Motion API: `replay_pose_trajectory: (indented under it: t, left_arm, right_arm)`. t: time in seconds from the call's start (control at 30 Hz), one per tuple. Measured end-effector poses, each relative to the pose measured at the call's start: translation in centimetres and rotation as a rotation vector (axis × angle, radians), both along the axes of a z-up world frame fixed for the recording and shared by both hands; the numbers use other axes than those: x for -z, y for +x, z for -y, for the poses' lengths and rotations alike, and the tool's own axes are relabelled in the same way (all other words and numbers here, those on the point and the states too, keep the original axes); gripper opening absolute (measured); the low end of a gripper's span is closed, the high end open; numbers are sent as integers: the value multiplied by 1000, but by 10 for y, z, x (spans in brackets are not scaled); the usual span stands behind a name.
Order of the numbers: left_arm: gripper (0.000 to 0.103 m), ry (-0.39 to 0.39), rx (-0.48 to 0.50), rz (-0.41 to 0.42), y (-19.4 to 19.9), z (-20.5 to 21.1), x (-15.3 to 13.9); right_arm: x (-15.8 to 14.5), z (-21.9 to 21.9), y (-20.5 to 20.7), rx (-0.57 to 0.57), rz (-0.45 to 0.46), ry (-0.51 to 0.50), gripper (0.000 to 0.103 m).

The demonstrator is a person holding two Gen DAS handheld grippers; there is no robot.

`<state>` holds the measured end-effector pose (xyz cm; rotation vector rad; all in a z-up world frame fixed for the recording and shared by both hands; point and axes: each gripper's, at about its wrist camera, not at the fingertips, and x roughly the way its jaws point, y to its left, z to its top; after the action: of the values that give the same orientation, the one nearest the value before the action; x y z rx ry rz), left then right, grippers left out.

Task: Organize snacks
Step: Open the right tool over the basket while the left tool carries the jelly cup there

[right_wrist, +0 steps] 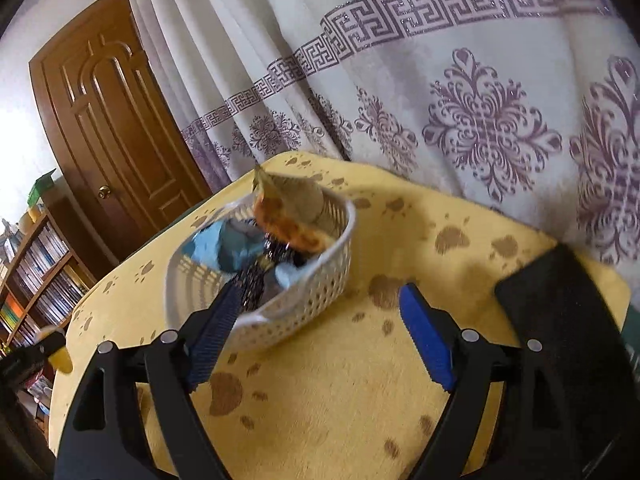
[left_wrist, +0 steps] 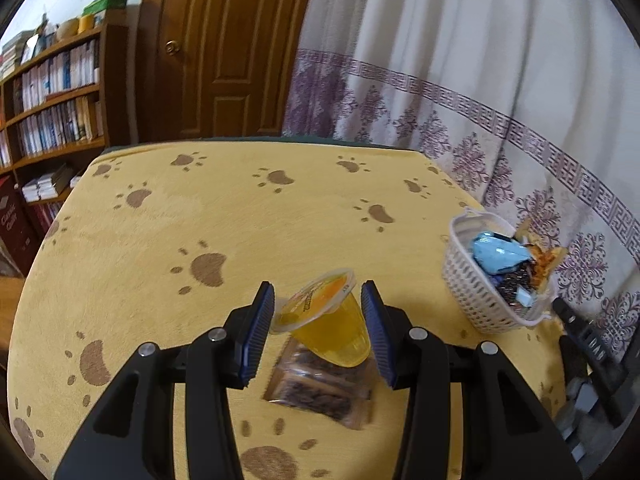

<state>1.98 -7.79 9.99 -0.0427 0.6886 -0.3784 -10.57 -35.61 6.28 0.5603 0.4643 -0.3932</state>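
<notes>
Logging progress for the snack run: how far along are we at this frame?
Done: several wrapped snacks already sit in the white basket. In hand: the left tongs hold the orange jelly cup tilted, apparently lifted off the table. Left: that cup must reach the basket, and a clear packet of brown snacks lies on the yellow tablecloth. The right tongs are open, empty, at the basket.

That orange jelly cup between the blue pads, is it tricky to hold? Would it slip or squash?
Probably a bit slippery: the jelly cup has smooth, clear, tapered walls, so the left gripper could slide along it. It looks full, so likely heavy for its size. The thin plastic and peel-off lid may give under a hard squeeze. It already sits tilted.
</notes>
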Motion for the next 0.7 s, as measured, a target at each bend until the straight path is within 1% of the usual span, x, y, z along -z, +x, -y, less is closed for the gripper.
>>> replay_pose_trajectory:
  t: [0.13,0.27,0.37,0.47,0.57,0.7]
  left_arm:
    - [46,17,56,11,-7,28,-8]
    - [46,18,126,13,-12,59,-15]
    - [46,13,180,18,-13,86,-21]
    - [46,11,233,22,-12,113,-23]
    - [46,7,286,5,-7,140,-20]
    - [46,2,328,-12,-1,167,-14]
  right_arm:
    - [5,-16,-2,-7,-1,-40,83]
    - [7,-20,-4,10,7,-65,84]
    - [8,-17,-6,32,19,-56,84]
    - [11,-10,-10,58,30,-22,84]
    - [13,-4,-11,75,38,1,84]
    - [12,-2,-13,77,49,-1,84]
